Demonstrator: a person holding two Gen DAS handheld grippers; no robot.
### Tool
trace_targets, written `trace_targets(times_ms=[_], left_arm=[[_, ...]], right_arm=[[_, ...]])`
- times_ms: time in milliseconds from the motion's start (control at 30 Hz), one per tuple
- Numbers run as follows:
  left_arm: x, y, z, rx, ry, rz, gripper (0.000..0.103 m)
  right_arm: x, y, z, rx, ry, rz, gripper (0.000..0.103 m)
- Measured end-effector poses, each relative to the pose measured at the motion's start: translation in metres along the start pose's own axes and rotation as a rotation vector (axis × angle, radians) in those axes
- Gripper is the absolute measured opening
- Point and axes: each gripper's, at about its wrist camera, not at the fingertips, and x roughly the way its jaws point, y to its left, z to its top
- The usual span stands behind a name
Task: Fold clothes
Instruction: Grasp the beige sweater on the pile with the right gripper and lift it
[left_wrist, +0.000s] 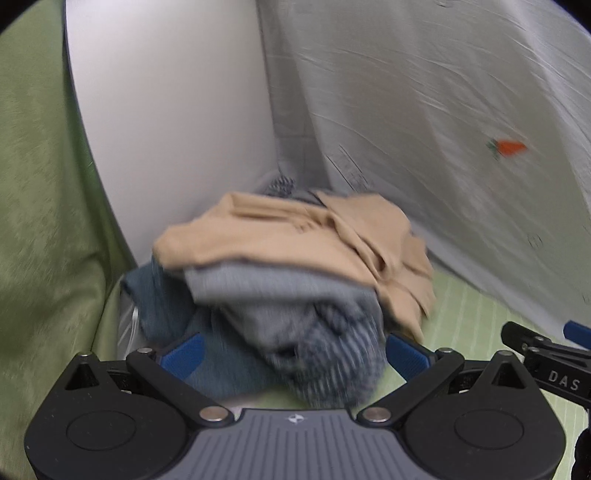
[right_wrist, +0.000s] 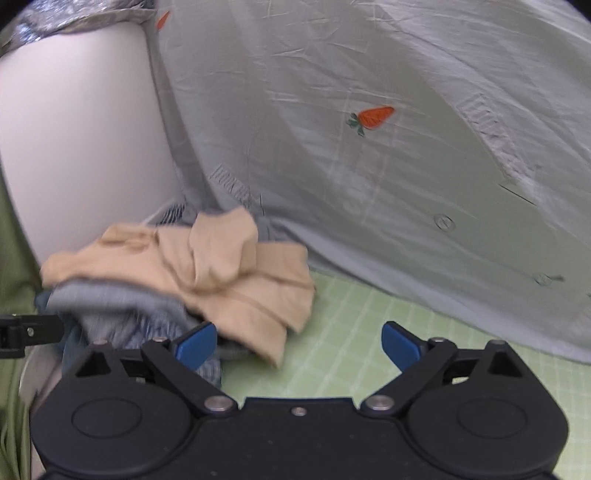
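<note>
A heap of clothes sits on a pale green gridded mat, pushed into the corner where a white wall panel meets a hanging grey sheet. On top lies a tan garment, loosely bundled, with a fold drooping over the right side of the pile; under it is a grey ribbed knit, then a darker blue-grey ribbed piece and a teal-blue fabric at the left. The left gripper has its blue-padded jaws spread wide on either side of the lower front of the pile, the knit bulging between them; whether the pads touch cloth cannot be told. The right gripper is likewise spread, its left pad just beside the tan fold and its right pad over bare mat. The sheet bears an orange carrot print. Green fabric hangs at the far left.
</note>
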Motion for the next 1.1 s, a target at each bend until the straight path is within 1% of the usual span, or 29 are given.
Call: trace_targets(times_ms=[67, 167, 233, 267, 300, 400, 433, 500, 533, 567, 600, 633, 667, 700, 833, 933, 1033, 1100], left_arm=[[0.023, 0.009, 0.019, -0.032, 0.005, 0.009, 0.101], [0.062, 0.026, 0.042, -0.101, 0.030, 0.017, 0.092], [0.089, 0.036, 0.054, -0.145, 0.045, 0.026, 0.088], [0.101, 0.039, 0.057, -0.160, 0.057, 0.032, 0.083], [0.114, 0.043, 0.060, -0.174, 0.072, 0.037, 0.075], [0.139, 0.053, 0.060, -0.208, 0.092, 0.028, 0.067], [0.143, 0.055, 0.059, -0.222, 0.084, 0.018, 0.065], [0.145, 0.058, 0.057, -0.239, 0.074, 0.006, 0.059], [0.145, 0.058, 0.056, -0.239, 0.070, 0.005, 0.057], [0.145, 0.057, 0.056, -0.231, 0.065, 0.007, 0.054], [0.144, 0.055, 0.056, -0.215, 0.060, 0.010, 0.050], [0.142, 0.053, 0.056, -0.199, 0.056, 0.014, 0.048], [0.140, 0.051, 0.056, -0.187, 0.053, 0.017, 0.046], [0.136, 0.050, 0.056, -0.181, 0.048, 0.017, 0.045], [0.116, 0.043, 0.055, -0.167, 0.028, -0.005, 0.044], [0.090, 0.031, 0.049, -0.151, -0.002, -0.049, 0.044], [0.064, 0.009, 0.037, -0.119, -0.018, -0.084, 0.044], [0.047, -0.011, 0.024, -0.093, -0.021, -0.112, 0.044]], right_arm=[[0.025, 0.003, 0.014, 0.015, 0.003, 0.015, 0.095], [0.069, 0.009, 0.031, 0.048, 0.018, 0.050, 0.094], [0.103, 0.014, 0.039, 0.073, 0.037, 0.075, 0.092], [0.121, 0.016, 0.042, 0.086, 0.049, 0.087, 0.091], [0.138, 0.019, 0.044, 0.100, 0.060, 0.100, 0.090], [0.185, 0.030, 0.044, 0.170, 0.106, 0.140, 0.087], [0.198, 0.032, 0.043, 0.203, 0.126, 0.157, 0.083], [0.217, 0.033, 0.038, 0.260, 0.167, 0.209, 0.068], [0.223, 0.033, 0.035, 0.283, 0.180, 0.248, 0.048], [0.224, 0.032, 0.032, 0.307, 0.182, 0.294, 0.030], [0.219, 0.032, 0.030, 0.313, 0.169, 0.316, 0.025], [0.213, 0.032, 0.029, 0.289, 0.148, 0.314, 0.020], [0.205, 0.033, 0.029, 0.253, 0.124, 0.309, 0.018], [0.196, 0.032, 0.028, 0.230, 0.103, 0.299, 0.018], [0.148, 0.014, 0.021, 0.222, 0.039, 0.232, 0.017], [0.096, -0.013, 0.009, 0.250, -0.026, 0.165, 0.016], [0.040, -0.052, -0.016, 0.307, -0.068, 0.082, 0.016], [0.005, -0.084, -0.041, 0.327, -0.071, 0.004, 0.016]])
